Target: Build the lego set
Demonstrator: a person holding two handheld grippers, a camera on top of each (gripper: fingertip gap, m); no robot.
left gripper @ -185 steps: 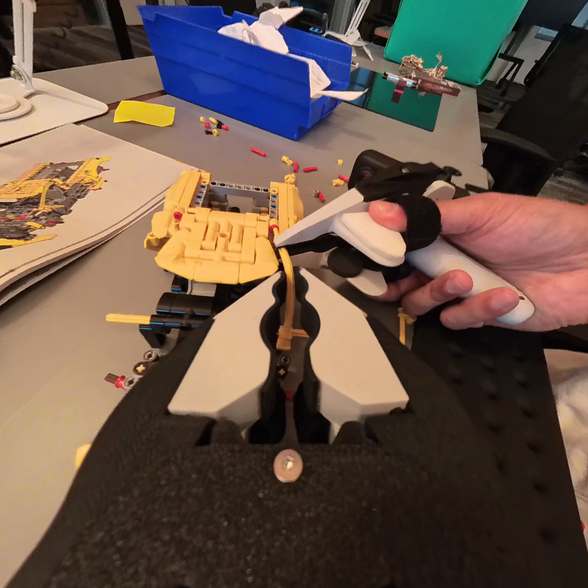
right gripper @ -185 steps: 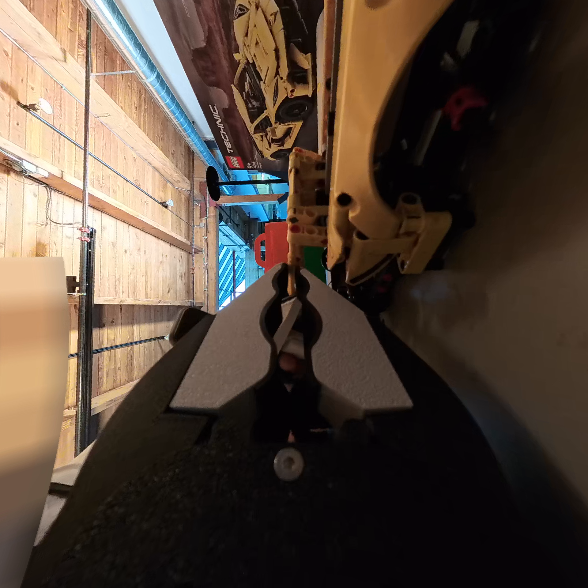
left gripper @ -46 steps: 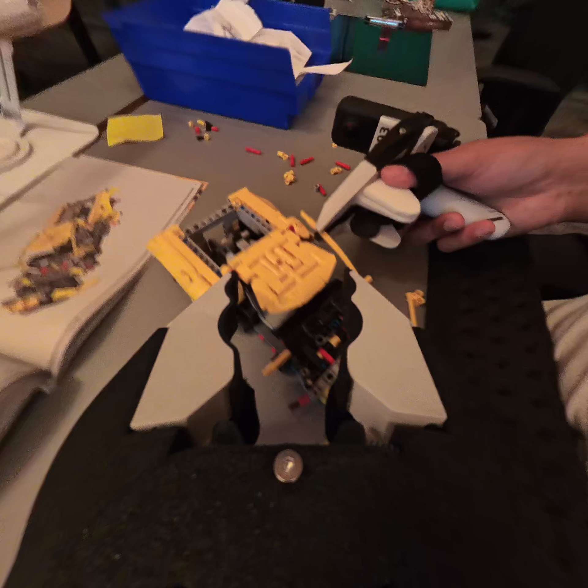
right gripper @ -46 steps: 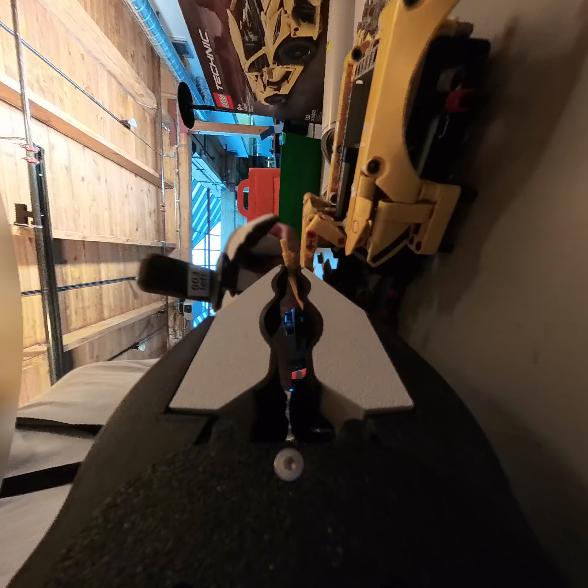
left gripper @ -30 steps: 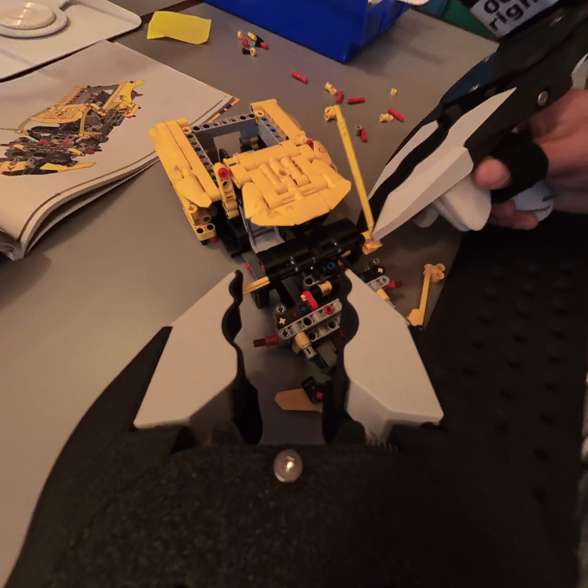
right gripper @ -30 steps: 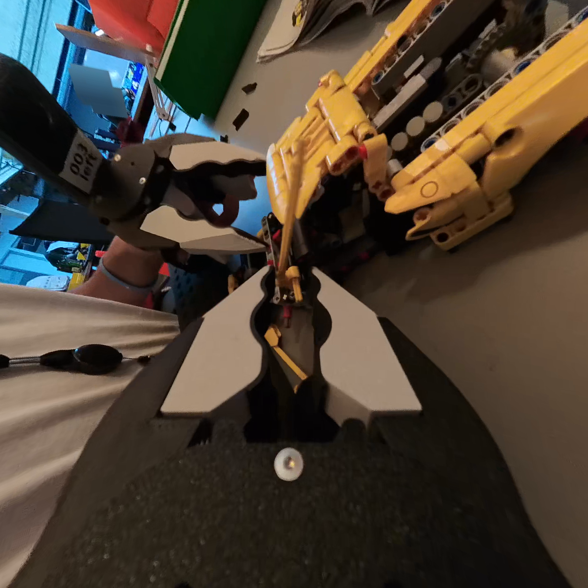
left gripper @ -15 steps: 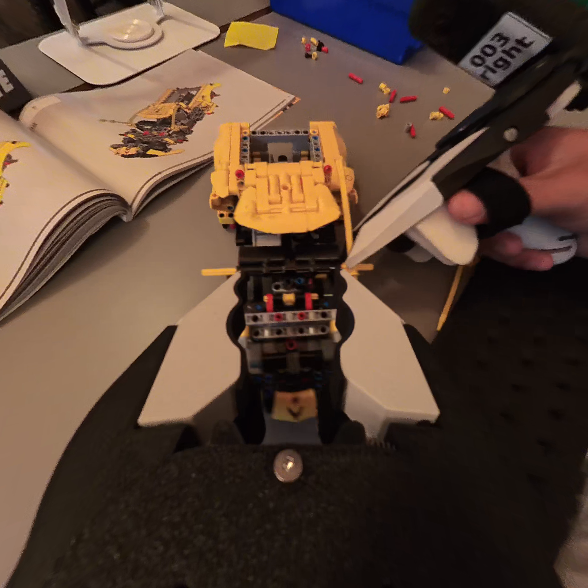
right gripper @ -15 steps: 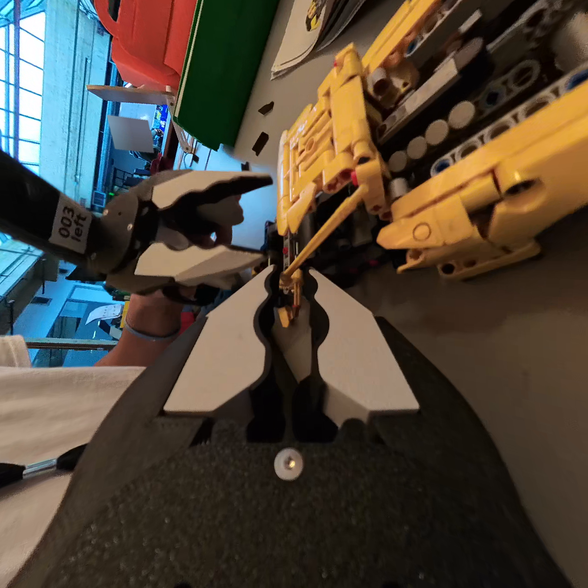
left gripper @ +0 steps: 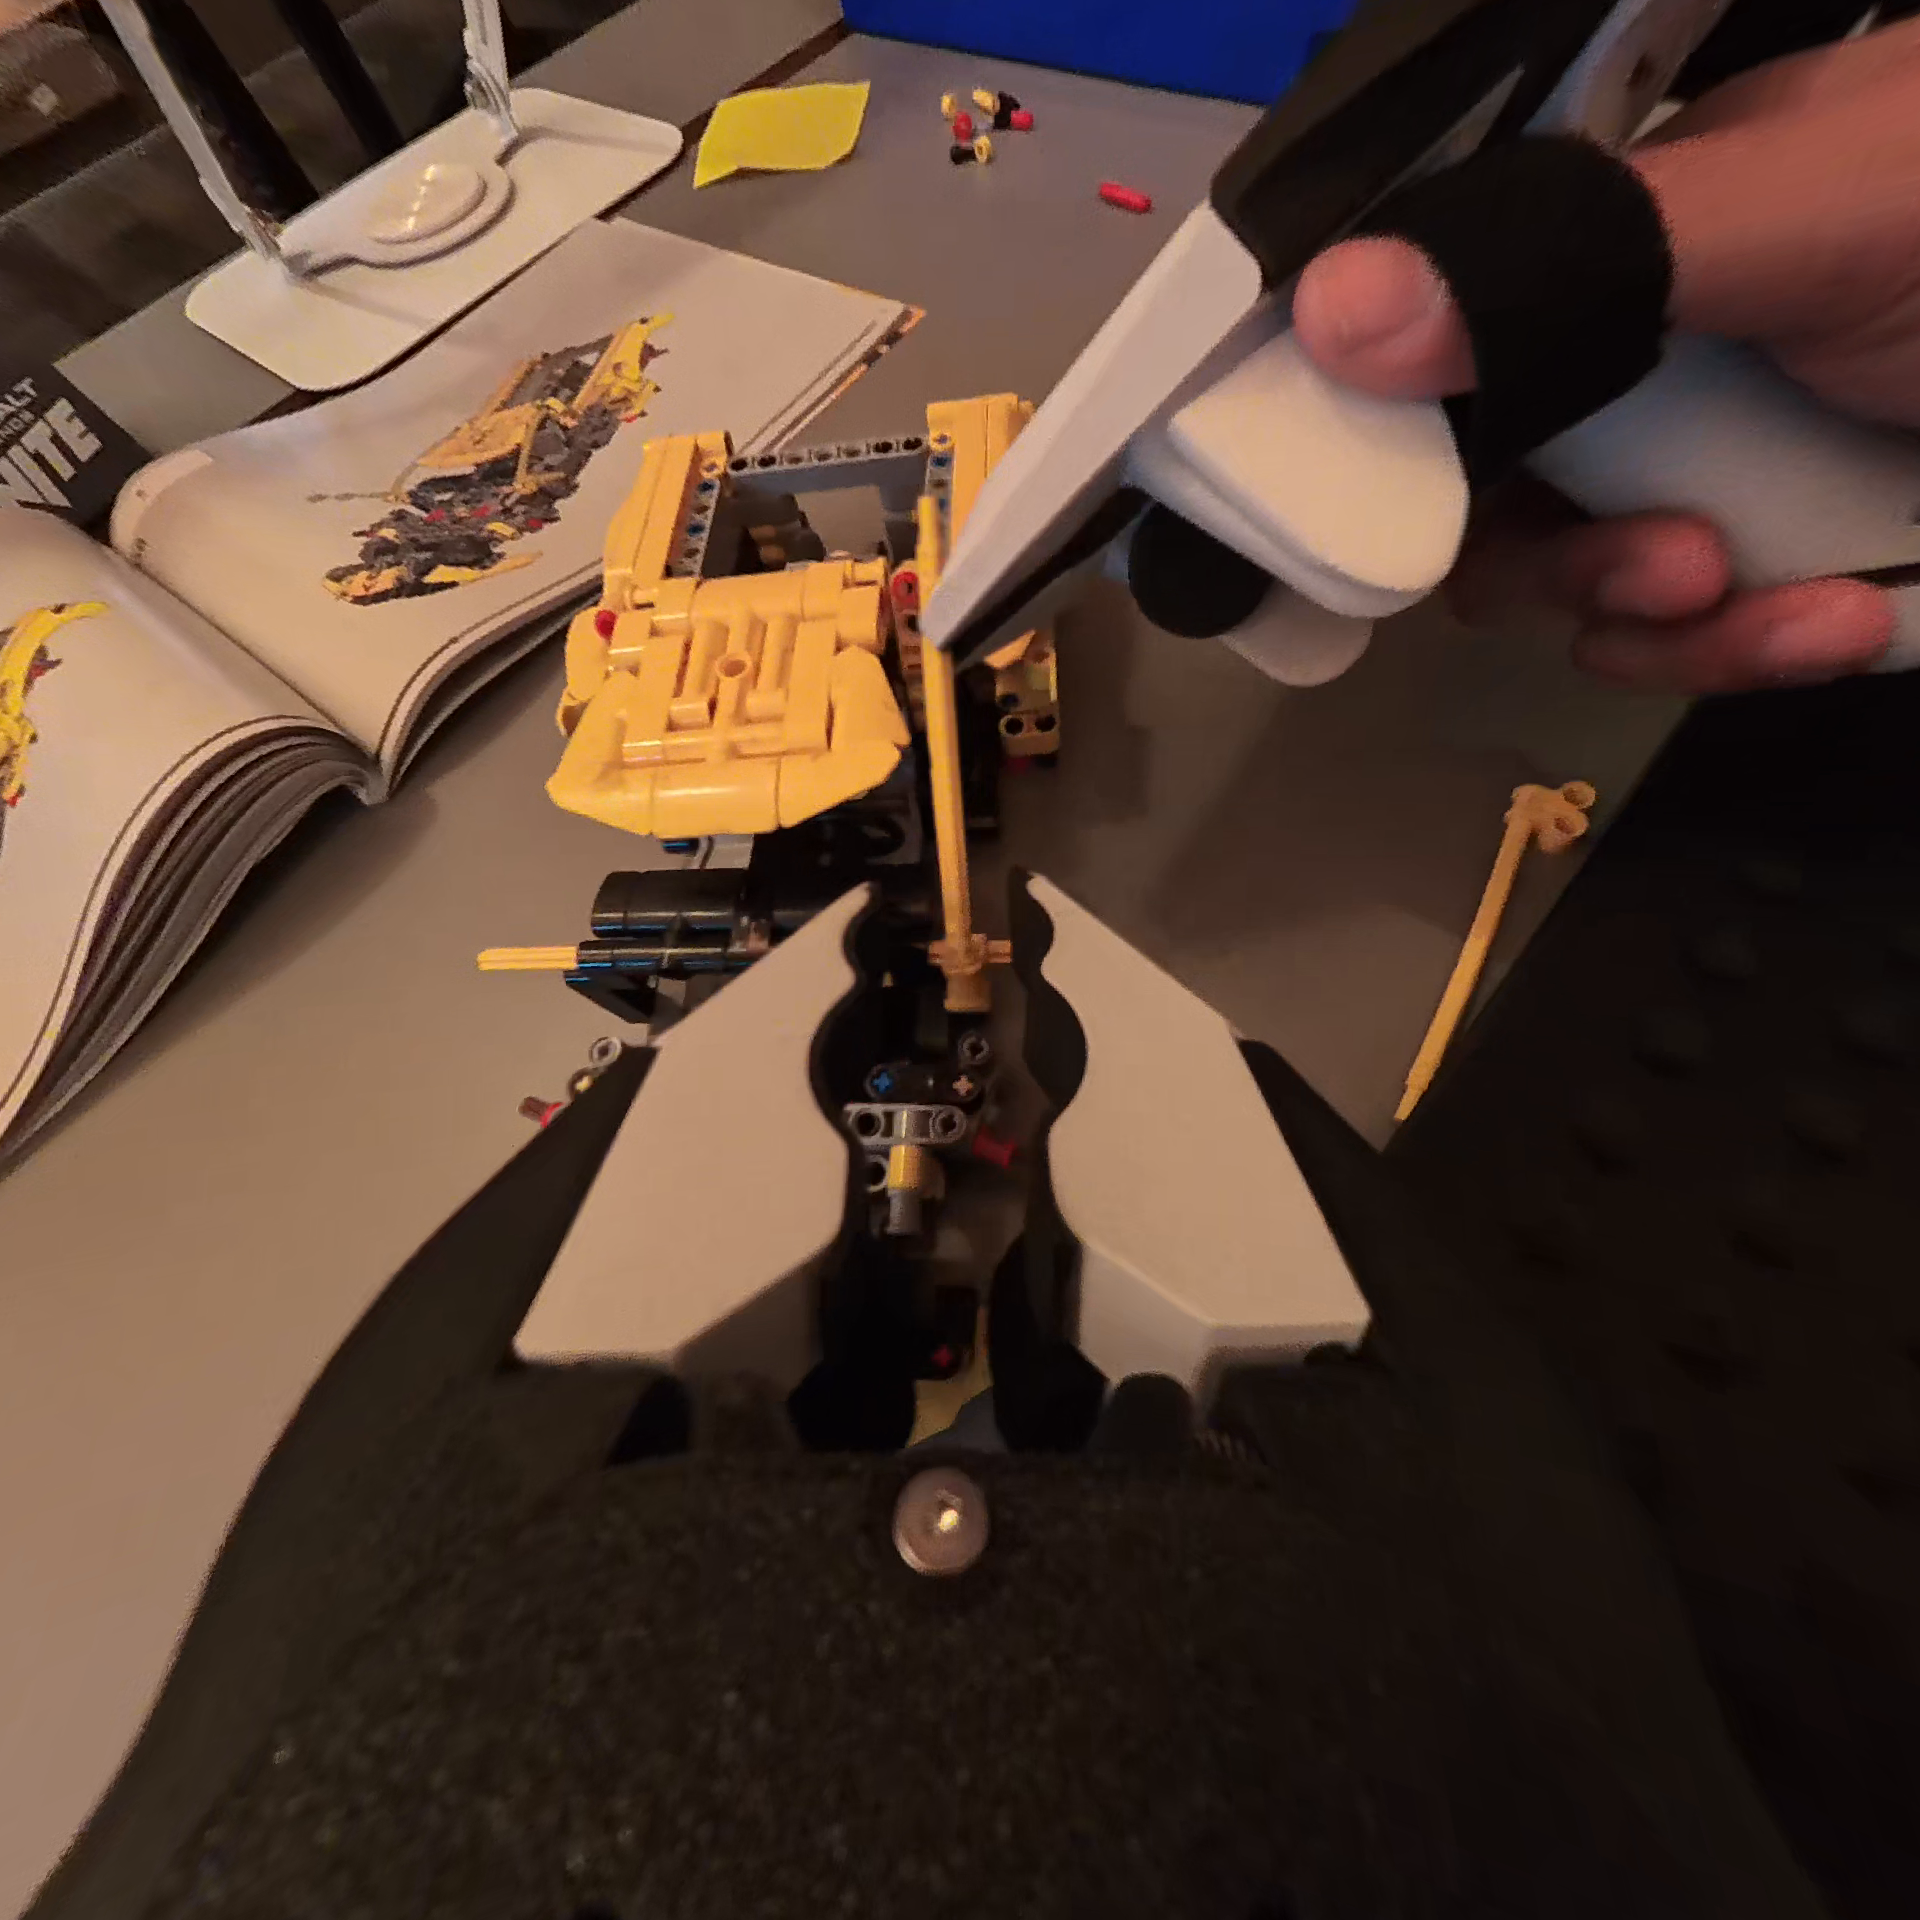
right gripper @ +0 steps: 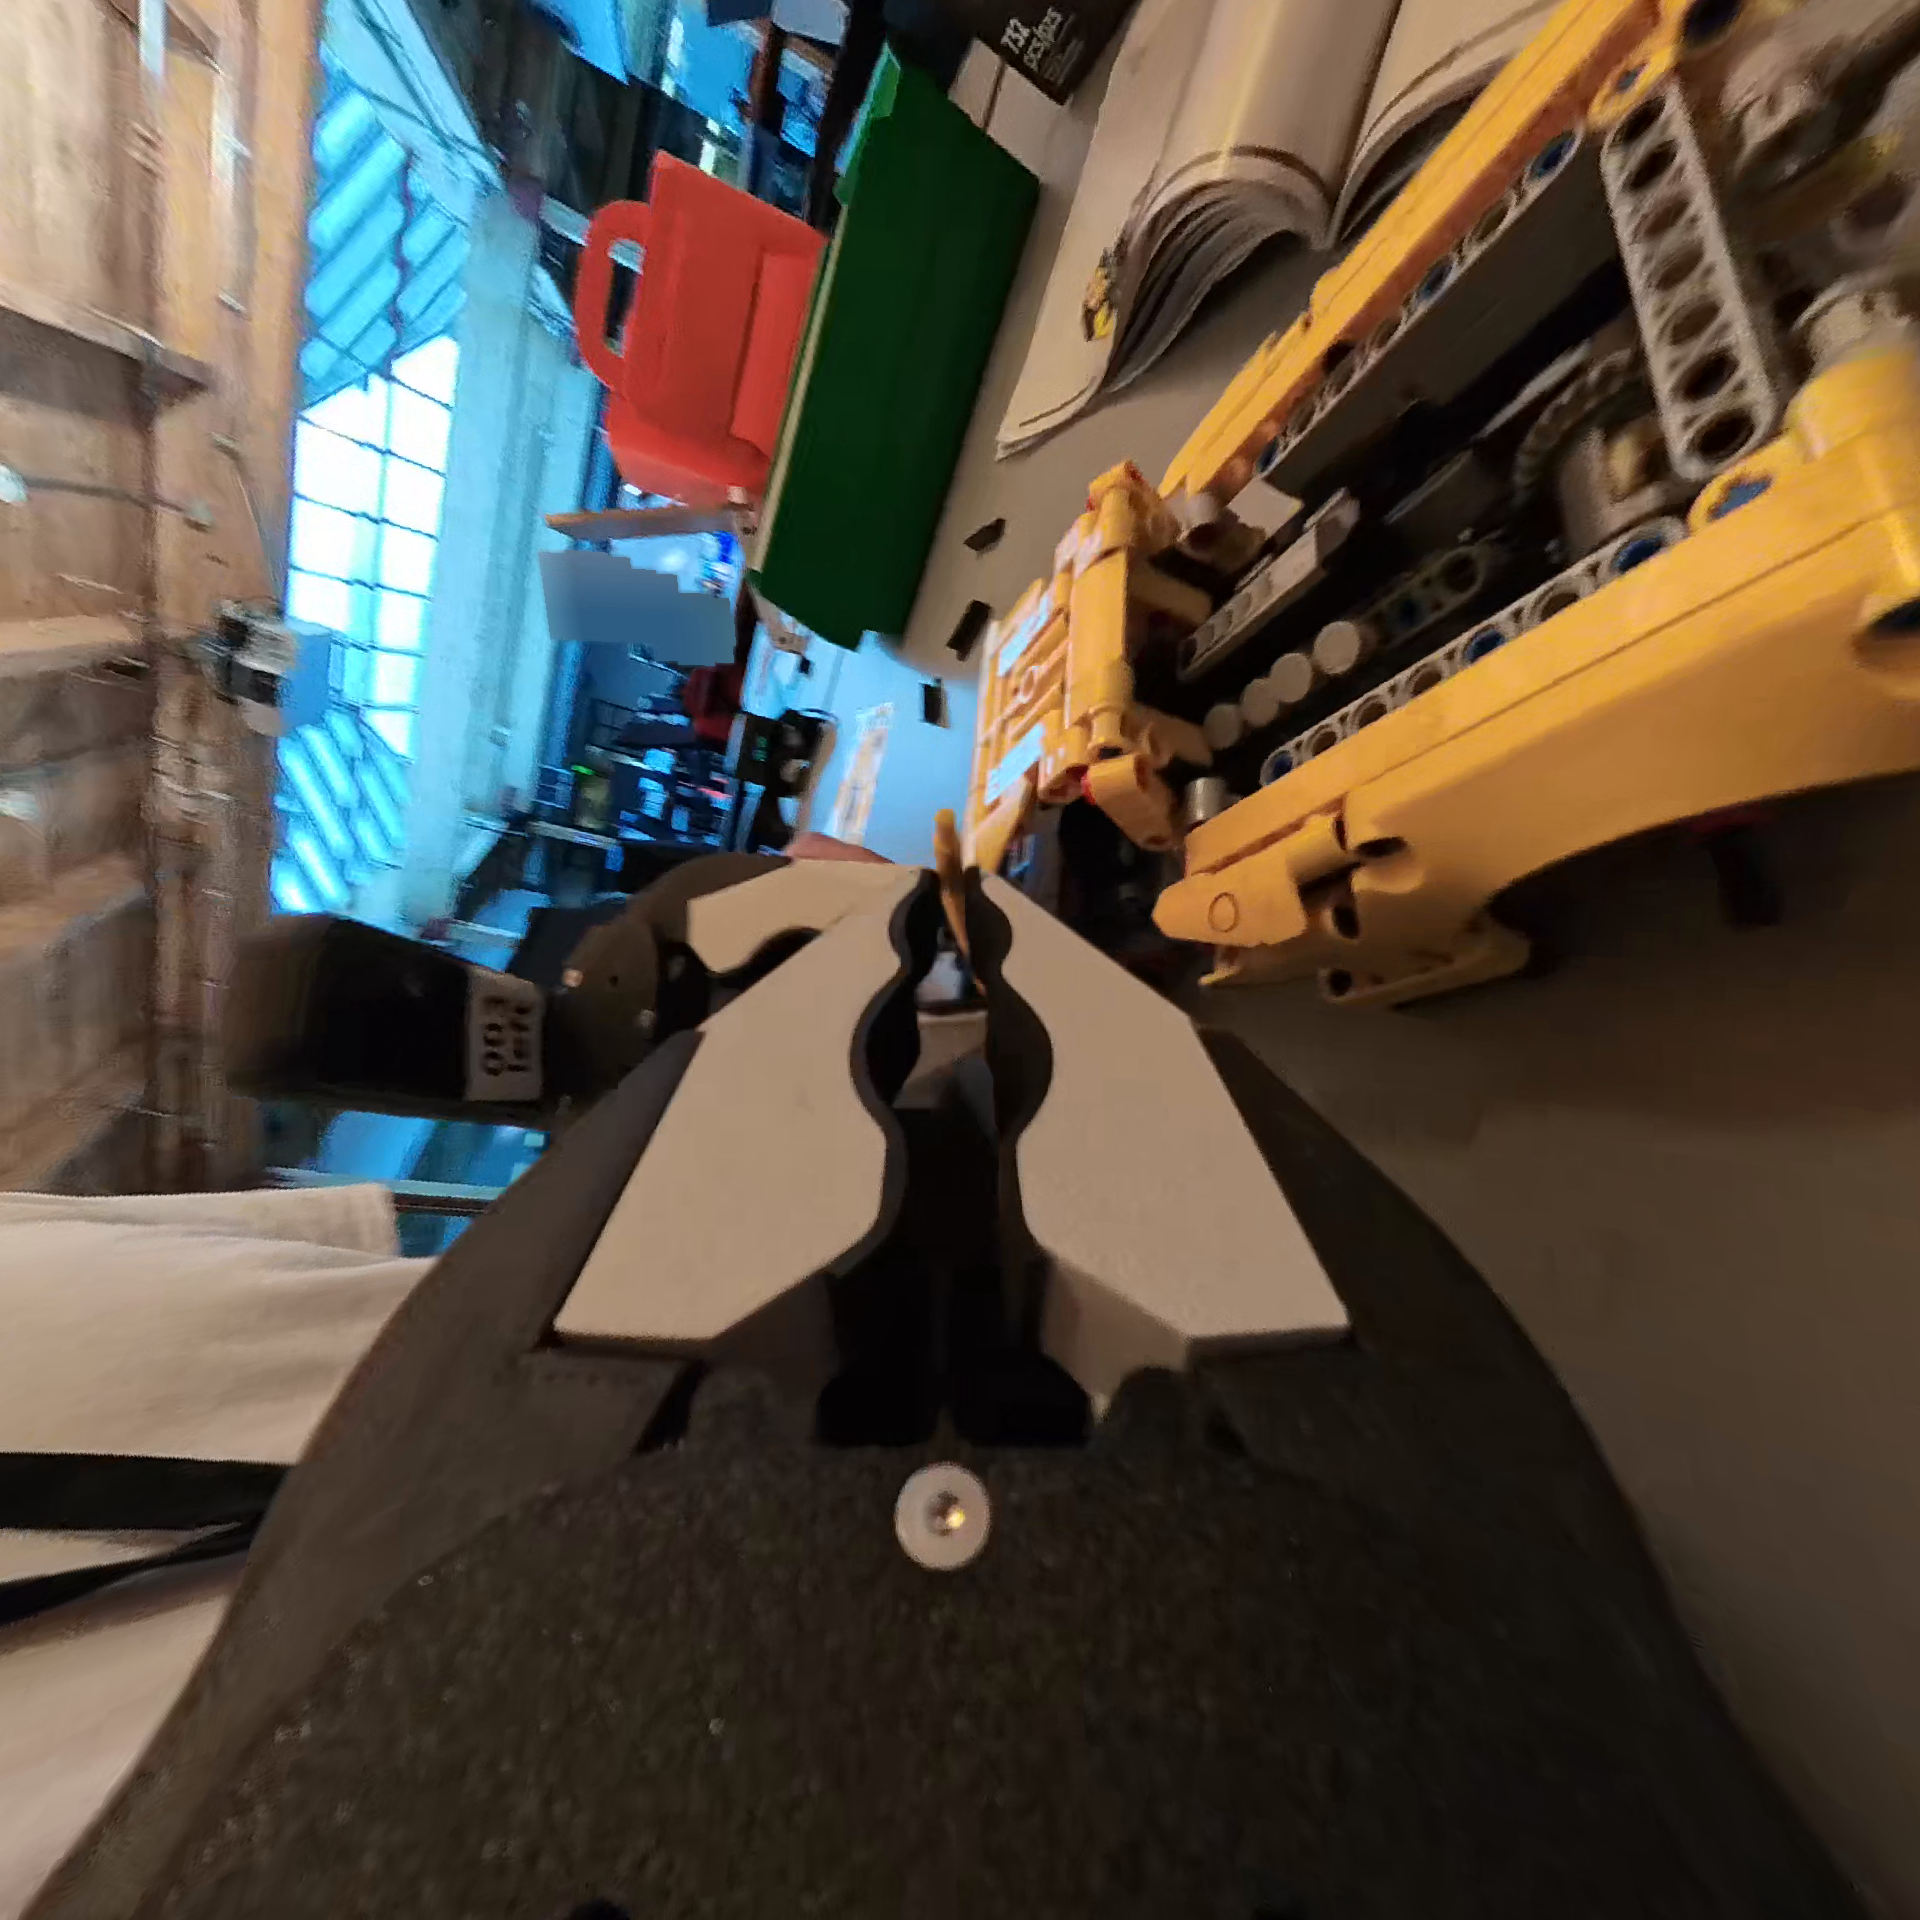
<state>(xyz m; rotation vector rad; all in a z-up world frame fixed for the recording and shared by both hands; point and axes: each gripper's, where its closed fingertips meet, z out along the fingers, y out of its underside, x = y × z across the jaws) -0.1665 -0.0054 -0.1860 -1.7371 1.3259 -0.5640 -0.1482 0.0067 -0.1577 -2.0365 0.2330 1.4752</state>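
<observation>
The yellow and black lego car model [left gripper: 727,717] lies on the grey table, its black front chassis [left gripper: 914,1112] between my left gripper's fingers. My left gripper [left gripper: 943,888] is shut on this chassis. My right gripper [left gripper: 940,639] comes in from the upper right, shut on a thin yellow rod [left gripper: 948,790] that lies along the model's right side, its cross end between my left fingertips. In the right wrist view the rod [right gripper: 948,847] sticks out of my right gripper [right gripper: 951,899] beside the model [right gripper: 1455,790]; the left gripper [right gripper: 727,935] shows behind.
An open instruction booklet [left gripper: 364,520] lies left of the model. A second yellow rod [left gripper: 1475,935] lies on the table at right. A white stand base [left gripper: 416,208], yellow paper [left gripper: 779,135], loose small pieces [left gripper: 977,114] and a blue bin [left gripper: 1039,31] sit behind. A green box [right gripper: 894,364] stands farther off.
My left gripper has closed from wide open onto the model's front chassis. My right gripper has slid up along the yellow rod, which now lies lengthwise beside the model.
</observation>
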